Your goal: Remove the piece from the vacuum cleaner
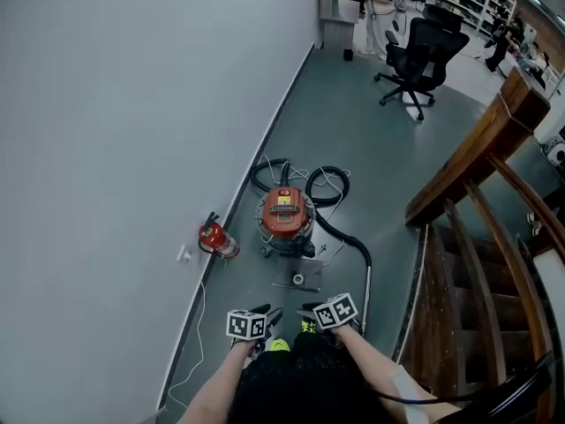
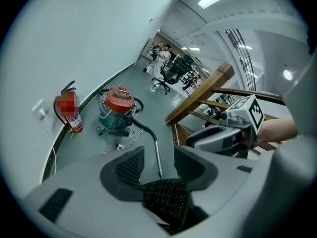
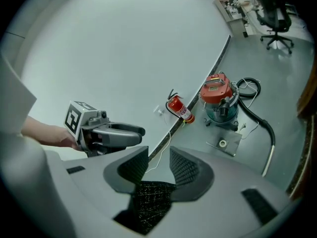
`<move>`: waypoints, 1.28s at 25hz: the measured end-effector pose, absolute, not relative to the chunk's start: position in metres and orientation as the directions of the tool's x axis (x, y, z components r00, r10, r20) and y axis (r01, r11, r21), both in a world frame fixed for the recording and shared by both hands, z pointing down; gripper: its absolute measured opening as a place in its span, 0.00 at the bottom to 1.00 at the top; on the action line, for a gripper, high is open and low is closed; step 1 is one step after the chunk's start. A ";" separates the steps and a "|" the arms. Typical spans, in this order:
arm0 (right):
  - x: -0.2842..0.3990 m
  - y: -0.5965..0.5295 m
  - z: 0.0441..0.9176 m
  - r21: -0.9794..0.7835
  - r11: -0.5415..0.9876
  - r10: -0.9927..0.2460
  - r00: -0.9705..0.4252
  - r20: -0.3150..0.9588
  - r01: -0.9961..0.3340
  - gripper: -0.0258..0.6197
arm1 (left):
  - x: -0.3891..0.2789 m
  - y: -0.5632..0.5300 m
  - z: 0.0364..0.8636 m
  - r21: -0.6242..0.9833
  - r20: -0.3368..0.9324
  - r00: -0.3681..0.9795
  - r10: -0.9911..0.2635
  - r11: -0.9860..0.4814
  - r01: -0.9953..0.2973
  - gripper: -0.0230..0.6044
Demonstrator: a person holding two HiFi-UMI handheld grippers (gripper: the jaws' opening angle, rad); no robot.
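Jaws on both of my grippers stand partly apart with nothing between them. Through the gap of the left gripper I see only grey floor and a metal tube. Through the gap of the right gripper I see only floor and the foot of the white wall. Neither gripper touches anything. In the head view the two sit side by side close to my body, both aimed forward and down.

The vacuum cleaner, a drum with a red lid, stands on the floor near the wall, well ahead of both grippers. Its black hose loops behind the drum and runs out to my right into the metal tube, which lies along the floor toward me. A flat grey piece with a round socket lies on the floor just in front of the drum. It is between the drum and my grippers, and apart from the tube.

A red fire extinguisher sits against the wall just left of the cleaner, and a white cord trails along the foot of the wall. A wooden stair rail rises on my right. A black office chair stands far down the room.
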State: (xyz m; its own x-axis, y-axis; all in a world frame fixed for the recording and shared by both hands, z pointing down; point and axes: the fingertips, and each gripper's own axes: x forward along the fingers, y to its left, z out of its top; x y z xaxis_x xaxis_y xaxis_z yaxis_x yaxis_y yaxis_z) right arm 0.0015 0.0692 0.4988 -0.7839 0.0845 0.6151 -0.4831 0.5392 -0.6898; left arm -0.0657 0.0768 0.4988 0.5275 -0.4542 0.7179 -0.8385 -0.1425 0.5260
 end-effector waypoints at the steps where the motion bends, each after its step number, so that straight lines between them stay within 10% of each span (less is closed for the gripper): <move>1: 0.001 0.072 0.497 -0.688 0.540 0.079 -0.784 0.615 -0.485 0.27 | -0.066 0.081 0.499 0.525 0.719 0.529 -0.451 -0.147 -0.838 0.35; 23: -0.009 0.130 0.449 -0.612 0.578 -0.138 -0.804 0.579 -0.540 0.25 | -0.057 0.147 0.456 0.530 0.619 0.618 -0.484 -0.323 -0.784 0.30; 32: 0.002 0.134 0.425 -0.534 0.608 -0.286 -0.790 0.543 -0.587 0.07 | -0.056 0.154 0.427 0.570 0.538 0.611 -0.580 -0.283 -0.771 0.07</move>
State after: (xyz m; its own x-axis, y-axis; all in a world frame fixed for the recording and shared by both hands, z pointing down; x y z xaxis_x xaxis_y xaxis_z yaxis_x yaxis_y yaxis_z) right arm 0.0024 0.1339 0.4254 -0.7897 -0.2862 0.5427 -0.5874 0.6080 -0.5342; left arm -0.0563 0.1539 0.4272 0.6112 -0.5802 0.5383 -0.7711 -0.2831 0.5703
